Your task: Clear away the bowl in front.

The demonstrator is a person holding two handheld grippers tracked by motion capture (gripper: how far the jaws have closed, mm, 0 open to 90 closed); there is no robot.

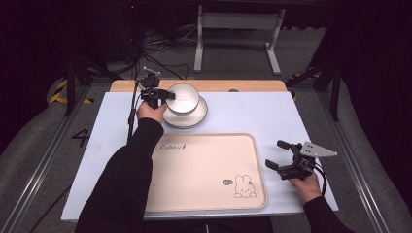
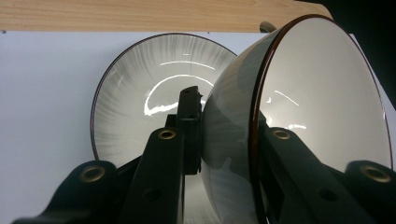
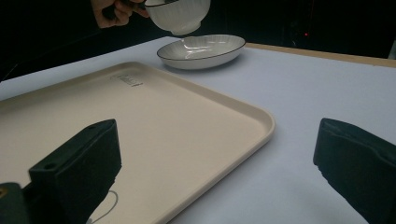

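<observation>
A white bowl (image 1: 183, 97) with a dark rim hangs just above a shallow white plate (image 1: 187, 118) at the back of the mat. My left gripper (image 1: 167, 94) is shut on the bowl's left rim. In the left gripper view one jaw sits inside the bowl (image 2: 322, 93) and the other presses its outer wall, with the plate (image 2: 135, 93) behind. In the right gripper view the bowl (image 3: 180, 16) floats clear of the plate (image 3: 201, 50). My right gripper (image 1: 275, 155) stands open and holds nothing, low over the mat just right of the beige tray (image 1: 204, 170).
The beige tray (image 3: 163, 126), printed with a small rabbit (image 1: 245, 187), lies in front of the plate on the white mat (image 1: 252, 111). A wooden table edge (image 1: 243, 85) runs behind. Cables and a metal stand (image 1: 238, 29) are on the floor beyond.
</observation>
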